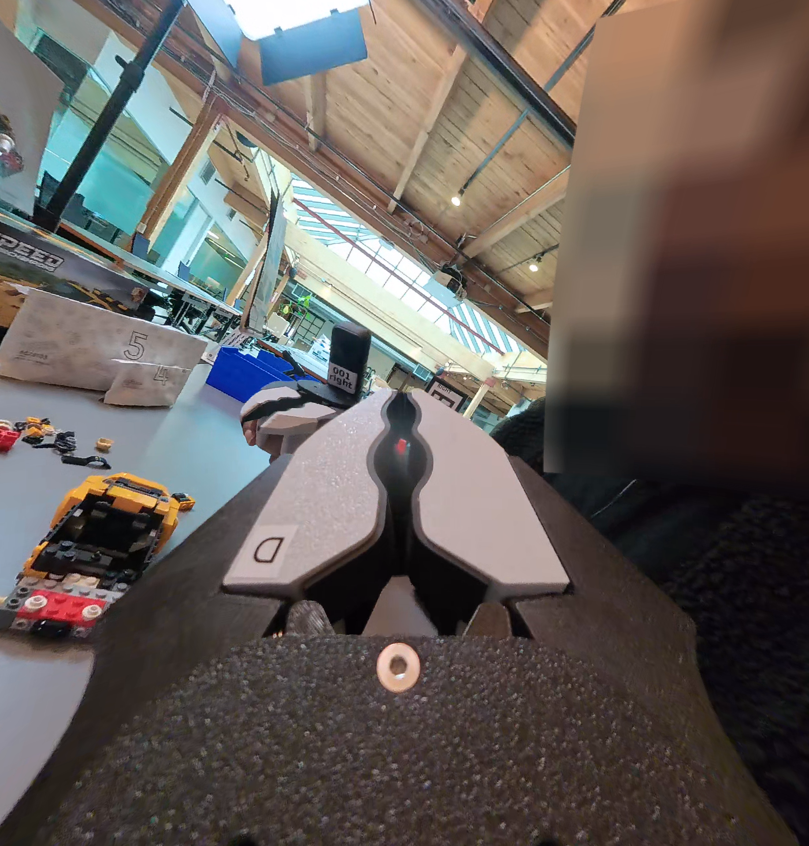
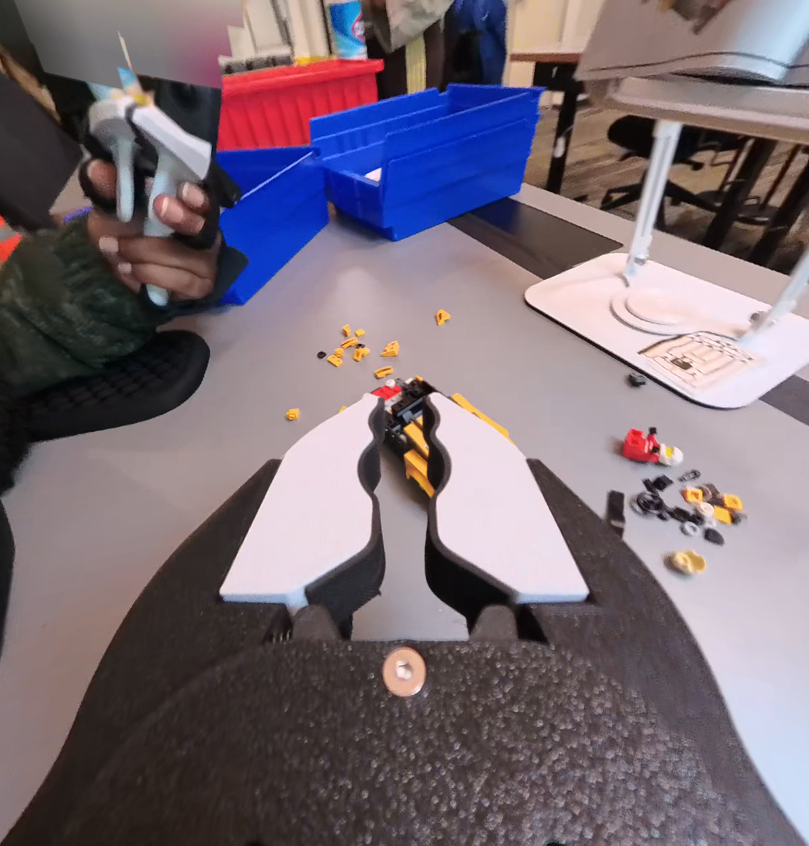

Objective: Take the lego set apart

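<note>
The lego car, yellow and black with a red plate at one end and its top partly stripped, sits on the grey table. My left gripper is raised off the table, tilted up toward the ceiling, with its tips shut together. A small red speck shows in the hollow between its pads; I cannot tell if it is held. A hand holds it at the upper left of the right wrist view. My right gripper is partly open, with the car showing between and beyond its fingers. It seems apart from the car.
Loose yellow pieces lie past the car; a mixed pile and a red piece lie to the right. Blue bins and a red bin stand behind. A white lamp base is at right. Numbered paper bags are far left. The left gripper's tips are roughly 20 cm from the right gripper's. From my right tips it is roughly 20 cm to the red piece; from my left, 35 cm.
</note>
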### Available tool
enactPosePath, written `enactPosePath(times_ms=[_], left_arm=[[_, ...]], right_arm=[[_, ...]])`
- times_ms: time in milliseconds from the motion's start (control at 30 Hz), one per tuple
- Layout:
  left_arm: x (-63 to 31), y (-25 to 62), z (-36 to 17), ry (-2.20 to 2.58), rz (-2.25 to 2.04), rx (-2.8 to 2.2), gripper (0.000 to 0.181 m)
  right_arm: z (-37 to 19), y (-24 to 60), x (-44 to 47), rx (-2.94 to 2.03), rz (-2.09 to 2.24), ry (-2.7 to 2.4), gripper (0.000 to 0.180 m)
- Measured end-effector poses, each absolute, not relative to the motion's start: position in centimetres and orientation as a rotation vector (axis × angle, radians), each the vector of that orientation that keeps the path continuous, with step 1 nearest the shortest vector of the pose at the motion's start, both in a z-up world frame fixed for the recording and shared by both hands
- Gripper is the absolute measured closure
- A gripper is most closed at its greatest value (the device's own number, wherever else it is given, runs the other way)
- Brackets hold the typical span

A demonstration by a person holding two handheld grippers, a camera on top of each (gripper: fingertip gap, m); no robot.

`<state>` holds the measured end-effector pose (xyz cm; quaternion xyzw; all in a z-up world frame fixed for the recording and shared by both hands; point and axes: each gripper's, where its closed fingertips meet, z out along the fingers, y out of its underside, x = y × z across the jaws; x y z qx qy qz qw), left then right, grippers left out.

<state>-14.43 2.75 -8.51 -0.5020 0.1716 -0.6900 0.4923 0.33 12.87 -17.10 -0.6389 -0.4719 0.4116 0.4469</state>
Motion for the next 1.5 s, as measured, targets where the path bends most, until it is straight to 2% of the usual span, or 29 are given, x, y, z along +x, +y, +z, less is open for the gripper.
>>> enactPosePath(times_ms=[433, 800, 1167, 1500], left_arm=[[-14.1, 4.0, -9.6, 0.375, -1.585, -1.3, 0.179], [-13.7, 7.6, -16.4, 0.559, -0.627, -1.799, 0.181], [-13.9, 7.6, -16.8, 0.606, -0.498, -1.839, 0.181], [-13.6, 7.5, -19.8, 0.718, -0.442, -1.957, 0.181]], right_arm=[[-16.6, 14.4, 1.8, -1.588, 1.06, -1.05, 0.165], [-18.2, 14.5, 1.4, -1.631, 1.05, -1.066, 0.165], [-19.0, 14.5, 1.2, -1.65, 1.017, -1.091, 0.165], [-19.5, 14.1, 1.0, -1.658, 1.028, -1.11, 0.165]])
